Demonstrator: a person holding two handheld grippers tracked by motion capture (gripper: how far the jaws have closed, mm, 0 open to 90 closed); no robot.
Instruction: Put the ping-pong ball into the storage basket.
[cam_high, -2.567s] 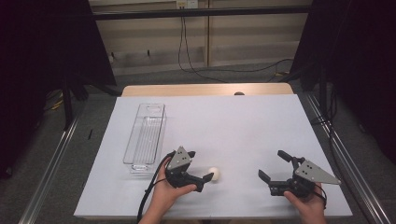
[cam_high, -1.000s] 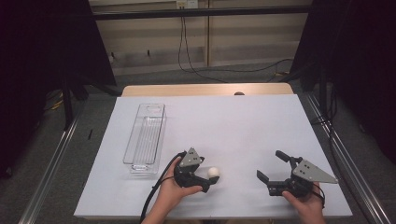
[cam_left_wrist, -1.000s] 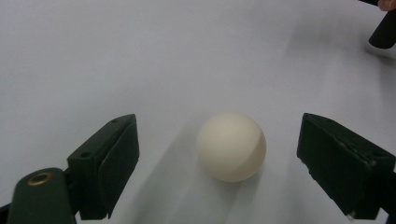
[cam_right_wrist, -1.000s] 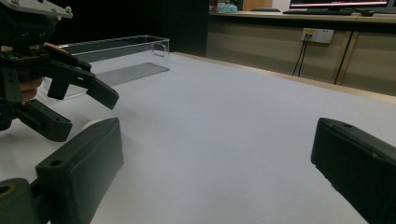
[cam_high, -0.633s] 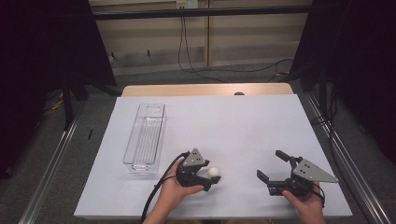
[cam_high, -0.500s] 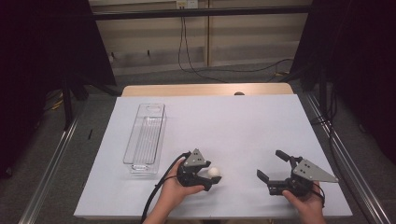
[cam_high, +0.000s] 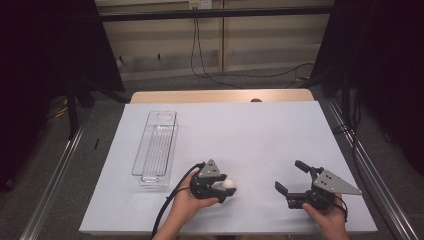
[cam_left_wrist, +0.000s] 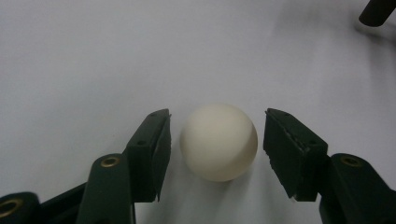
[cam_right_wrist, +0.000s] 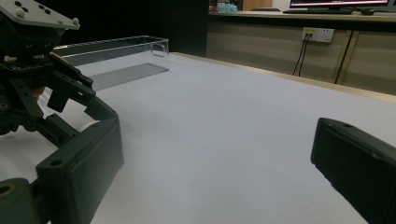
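A white ball (cam_high: 229, 184) (cam_left_wrist: 218, 142) rests on the white table near its front edge. My left gripper (cam_high: 225, 188) (cam_left_wrist: 218, 117) lies low on the table with the ball between its two black jaws. The jaws have just been closing, and a thin gap still shows on each side of the ball, so the pads do not press on it. To the right, my right gripper (cam_high: 288, 175) (cam_right_wrist: 217, 140) is held wide open just above the table with nothing between its fingers. In the right gripper view the left gripper (cam_right_wrist: 32, 70) appears at the left, with a sliver of the ball (cam_right_wrist: 87, 125) behind a jaw.
A clear plastic tray (cam_high: 155, 147) (cam_right_wrist: 112, 56) lies lengthwise at the left of the table, beyond the left hand. A cable (cam_high: 167, 210) trails from the left gripper toward the front edge. Metal rails (cam_high: 55, 175) run along both sides of the table.
The left gripper moved right up to the ball, and its jaws have narrowed around it. The right gripper has stayed where it was, open.
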